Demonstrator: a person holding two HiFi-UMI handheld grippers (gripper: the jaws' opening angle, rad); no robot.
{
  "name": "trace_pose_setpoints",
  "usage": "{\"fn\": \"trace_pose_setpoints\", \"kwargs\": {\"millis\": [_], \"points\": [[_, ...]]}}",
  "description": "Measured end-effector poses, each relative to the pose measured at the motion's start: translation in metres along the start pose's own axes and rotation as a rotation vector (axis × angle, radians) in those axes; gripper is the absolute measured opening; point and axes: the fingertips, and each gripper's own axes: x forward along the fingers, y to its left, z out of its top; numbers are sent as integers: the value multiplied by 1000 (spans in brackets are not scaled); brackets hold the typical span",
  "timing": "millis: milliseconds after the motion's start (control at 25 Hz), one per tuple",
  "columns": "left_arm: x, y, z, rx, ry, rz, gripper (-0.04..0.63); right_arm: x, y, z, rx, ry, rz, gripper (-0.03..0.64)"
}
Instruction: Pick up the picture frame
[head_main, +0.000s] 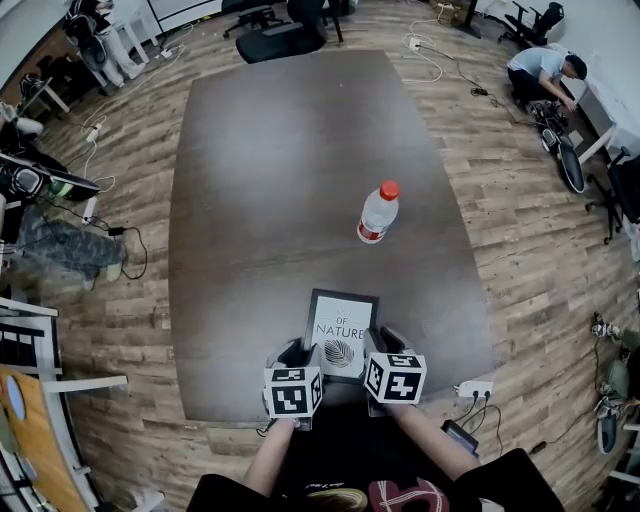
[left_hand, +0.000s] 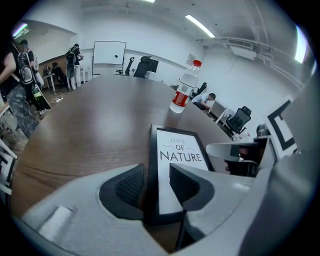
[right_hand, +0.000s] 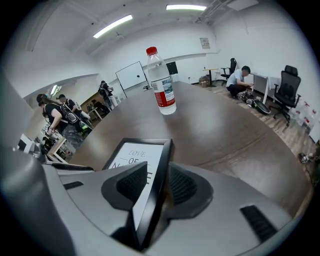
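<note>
A black picture frame (head_main: 341, 333) with a white print reading "LOVE OF NATURE" lies flat near the front edge of the dark table (head_main: 260, 200). My left gripper (head_main: 297, 354) straddles the frame's near left edge; in the left gripper view the frame (left_hand: 180, 150) runs between the two ribbed pads of the gripper (left_hand: 151, 182), with gaps showing. My right gripper (head_main: 385, 346) straddles the near right edge; in the right gripper view the frame's edge (right_hand: 135, 160) sits between the open jaws of the gripper (right_hand: 157, 182). Neither pair of pads presses on it.
A clear water bottle (head_main: 378, 213) with a red cap stands upright in the middle of the table, beyond the frame. Office chairs (head_main: 285, 35) stand at the far end. A person (head_main: 540, 72) crouches at the far right. A power strip (head_main: 474, 388) and cables lie on the wooden floor.
</note>
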Motion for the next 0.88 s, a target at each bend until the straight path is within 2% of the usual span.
{"fn": "trace_pose_setpoints", "kwargs": {"millis": [280,480,640,880], "points": [[13,4,0,25,67,18,149,16,1,3,-5,43,-3,127],[19,8,-2,32,113,57,110,28,-5,-4,44,117,4,126],[20,5,-6,47,118,62,106,28,-5,-7,32,130,3,124],[23,5,-5,-35,137,15,95,28,-4,-6,14,142,-16,119]]}}
